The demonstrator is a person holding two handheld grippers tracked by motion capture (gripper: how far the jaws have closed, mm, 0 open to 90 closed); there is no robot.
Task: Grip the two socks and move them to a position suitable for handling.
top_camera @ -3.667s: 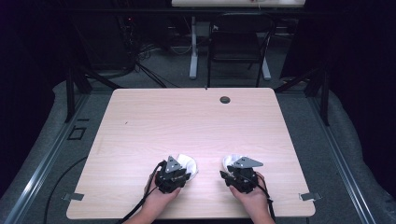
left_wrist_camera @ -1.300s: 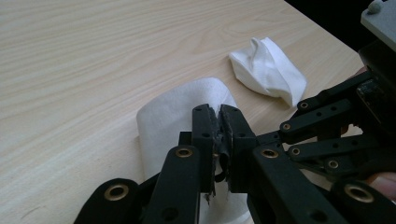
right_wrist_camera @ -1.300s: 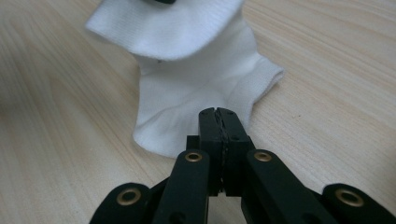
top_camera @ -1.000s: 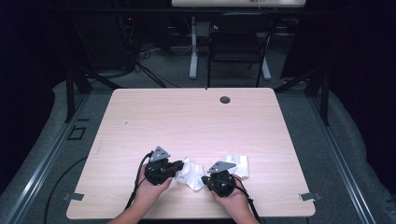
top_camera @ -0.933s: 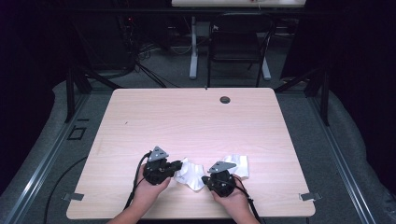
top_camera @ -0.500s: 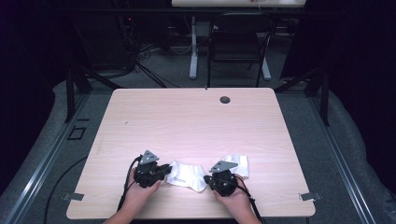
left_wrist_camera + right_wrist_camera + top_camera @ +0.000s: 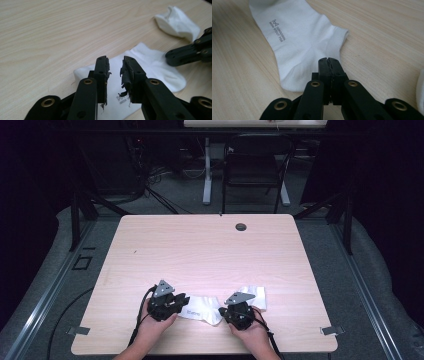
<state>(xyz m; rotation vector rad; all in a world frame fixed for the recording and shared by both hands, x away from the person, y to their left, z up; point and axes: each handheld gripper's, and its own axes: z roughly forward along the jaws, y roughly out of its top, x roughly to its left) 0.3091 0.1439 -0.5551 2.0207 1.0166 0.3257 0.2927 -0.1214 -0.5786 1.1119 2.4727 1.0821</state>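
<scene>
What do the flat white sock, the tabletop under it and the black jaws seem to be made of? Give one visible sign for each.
Flat white ankle sock: likely a cotton-blend knit, matt; fine ribbed weave at the cuff, soft creases.
Pale wood-grain tabletop: probably laminate board, smooth satin; regular printed-looking grain.
Left tool: black rigid jaws, seemingly plastic, with brass-coloured pivots; frayed dark pads look like rubber or foam.

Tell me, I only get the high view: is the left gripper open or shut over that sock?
Observer: Open. The left gripper has a clear gap between its jaws, above the sock.
Operator: And the right one?
Observer: The right gripper is shut, tips by the ribbed cuff; whether it pinches cloth, I cannot tell.
Operator: Any print on the sock?
Observer: Yes, small grey lettering under a logo.
</scene>
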